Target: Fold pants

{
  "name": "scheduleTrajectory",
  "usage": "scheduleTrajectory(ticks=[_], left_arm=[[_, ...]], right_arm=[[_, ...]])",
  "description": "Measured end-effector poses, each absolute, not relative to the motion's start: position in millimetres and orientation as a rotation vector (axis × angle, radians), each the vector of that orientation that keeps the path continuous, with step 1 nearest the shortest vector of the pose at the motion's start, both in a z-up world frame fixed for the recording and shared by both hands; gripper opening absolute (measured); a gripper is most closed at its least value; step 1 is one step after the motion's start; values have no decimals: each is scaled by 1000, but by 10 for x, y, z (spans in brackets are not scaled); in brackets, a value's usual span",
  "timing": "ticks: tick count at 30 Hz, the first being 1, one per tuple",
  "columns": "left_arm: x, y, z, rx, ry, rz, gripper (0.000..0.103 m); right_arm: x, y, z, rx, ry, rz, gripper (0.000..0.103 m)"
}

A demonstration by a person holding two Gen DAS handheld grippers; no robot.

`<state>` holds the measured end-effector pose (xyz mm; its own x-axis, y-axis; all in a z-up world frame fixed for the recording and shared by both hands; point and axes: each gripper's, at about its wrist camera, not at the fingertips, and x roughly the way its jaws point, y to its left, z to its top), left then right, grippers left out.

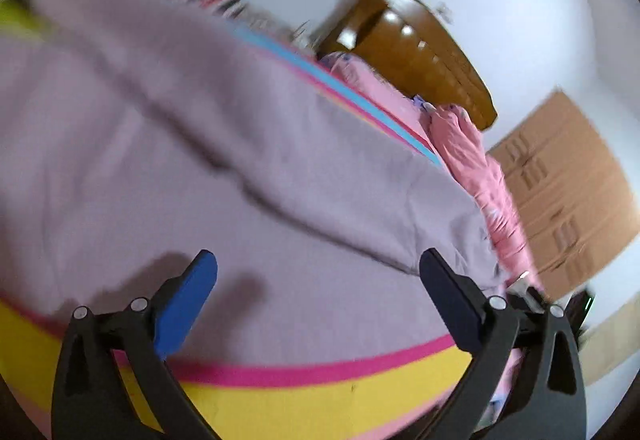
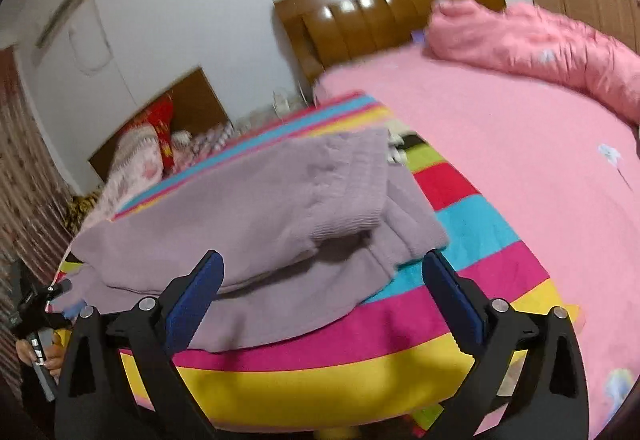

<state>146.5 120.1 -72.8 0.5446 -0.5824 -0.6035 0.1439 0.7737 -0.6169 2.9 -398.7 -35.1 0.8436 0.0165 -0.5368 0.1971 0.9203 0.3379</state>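
The lilac pants [image 1: 200,144] lie folded over on a striped blanket [image 1: 320,396] on the bed. In the right wrist view the pants [image 2: 256,216] show a ribbed cuff [image 2: 352,192] lying on top of the lower layer. My left gripper [image 1: 320,280] is open and empty, just above the near edge of the pants. My right gripper [image 2: 322,280] is open and empty, hovering over the near right corner of the pants. The left gripper also shows in the right wrist view [image 2: 38,304], held in a hand at the far left.
A pink bedsheet [image 2: 500,144] covers the bed to the right, with a pink quilt [image 2: 540,44] bunched at its far side. A wooden headboard [image 2: 380,16] stands against the white wall. A wardrobe [image 1: 568,192] stands beyond the bed. Patterned bedding [image 2: 140,156] lies at the back left.
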Motion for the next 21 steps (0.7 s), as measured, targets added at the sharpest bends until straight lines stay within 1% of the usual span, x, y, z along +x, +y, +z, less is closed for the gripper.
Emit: scheduleTrajectory(ticks=[2,6,8,10,11,13,16,17,18,21], left_arm=[[1410,1266,-755,-564,869,-466,101],[1318,1234,-759,-500,805,-475,101],[1322,1187,-750,-457,792,-470,101],[1317,1167,-750,-464,785,-461,101],[1344,1170,-736,-470,787,-462,101],[1275,1190,-760,-480,792,-467,101],[1263,1272,-768,-540,823,-475,101],[1280,1300,-760,-567,834,-485,101],[1319,1306,-732,-596,843,-496,101],[1381,1242,-624,-617,843,-520,101]], right_arm=[[46,-3890,-342,347,590,-134,76],[123,-3752,-349,450,592,-4,73],[272,-3697,-405,480,630,-17,73],[513,-3696,-542,545,710,-41,72],[580,-3703,-589,573,729,-44,67],[733,-3734,-686,634,727,-49,63],[835,-3740,-726,665,712,-51,51],[845,-3728,-726,664,706,-51,34],[841,-3732,-723,674,696,-53,21],[772,-3879,-695,873,597,21,19]])
